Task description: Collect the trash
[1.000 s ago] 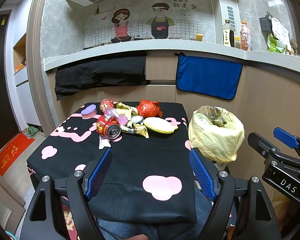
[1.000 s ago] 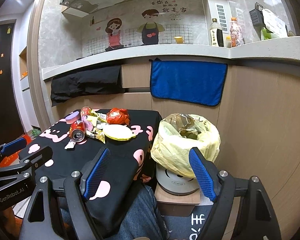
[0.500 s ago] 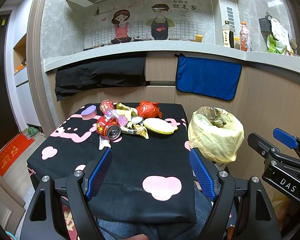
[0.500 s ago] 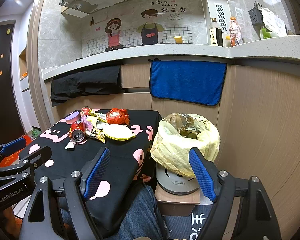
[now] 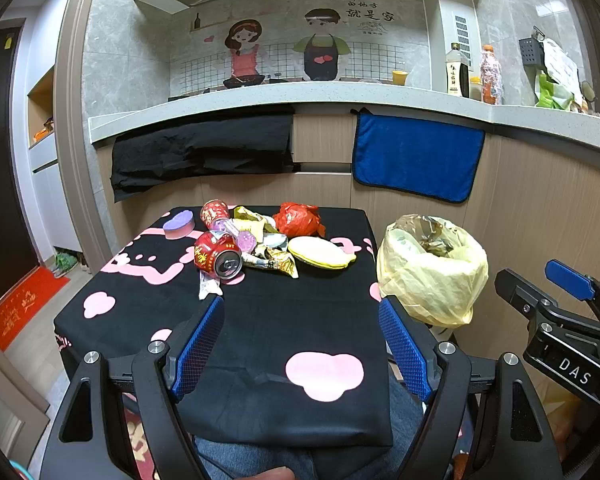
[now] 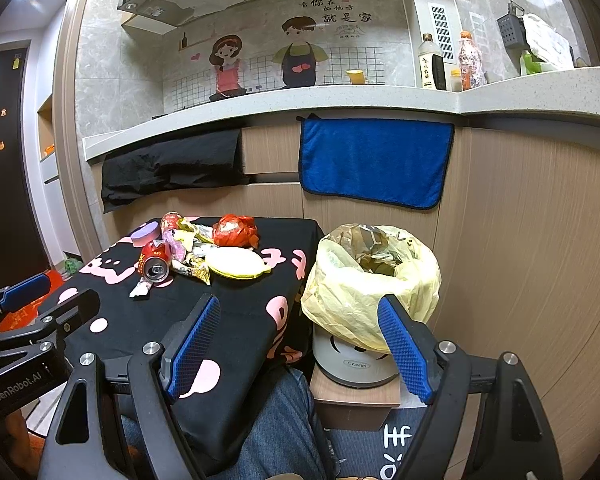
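A heap of trash lies at the far end of the black table (image 5: 284, 320): a crushed red can (image 5: 217, 257) (image 6: 155, 261), a red crumpled bag (image 5: 300, 219) (image 6: 236, 230), a pale yellow wrapper (image 5: 319, 253) (image 6: 236, 263), foil wrappers (image 5: 274, 261) and a second red can (image 5: 214, 212). A bin lined with a yellow bag (image 5: 432, 268) (image 6: 370, 280) stands right of the table, partly filled. My left gripper (image 5: 302, 344) hangs open over the table's near half, well short of the heap. My right gripper (image 6: 300, 344) is open, in front of the bin, holding nothing.
A purple heart-shaped sponge (image 5: 179, 229) sits left of the heap. Behind the table a counter front carries a black cloth (image 5: 204, 152) and a blue towel (image 5: 416, 162). A person's jeans-clad legs (image 6: 276, 420) sit under the near table edge. The bin rests on a small wooden stand (image 6: 352, 404).
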The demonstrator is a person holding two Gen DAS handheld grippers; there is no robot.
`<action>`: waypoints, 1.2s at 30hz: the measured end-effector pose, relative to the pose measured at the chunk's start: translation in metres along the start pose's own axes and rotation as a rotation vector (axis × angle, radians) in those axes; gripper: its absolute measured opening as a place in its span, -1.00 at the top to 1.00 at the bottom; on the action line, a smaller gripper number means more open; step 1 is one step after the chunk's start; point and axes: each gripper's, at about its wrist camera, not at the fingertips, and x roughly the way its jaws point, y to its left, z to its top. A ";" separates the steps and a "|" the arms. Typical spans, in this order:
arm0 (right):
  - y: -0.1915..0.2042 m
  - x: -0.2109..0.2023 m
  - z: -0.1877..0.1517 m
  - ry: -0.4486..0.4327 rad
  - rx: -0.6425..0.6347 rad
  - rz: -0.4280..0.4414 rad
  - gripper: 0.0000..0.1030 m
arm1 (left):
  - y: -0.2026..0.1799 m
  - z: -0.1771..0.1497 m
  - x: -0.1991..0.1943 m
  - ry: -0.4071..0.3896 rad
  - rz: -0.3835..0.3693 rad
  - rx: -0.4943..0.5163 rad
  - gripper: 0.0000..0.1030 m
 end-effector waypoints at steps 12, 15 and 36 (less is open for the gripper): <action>-0.001 0.002 -0.003 0.013 0.010 0.002 -0.53 | -0.001 0.000 0.000 0.003 -0.002 -0.005 -0.54; -0.002 0.008 -0.003 0.019 0.010 0.000 -0.53 | 0.000 0.003 0.003 0.008 -0.011 -0.012 -0.54; 0.018 0.097 0.031 0.062 -0.062 0.050 -0.53 | 0.138 0.033 0.147 0.065 -0.082 -0.219 -0.54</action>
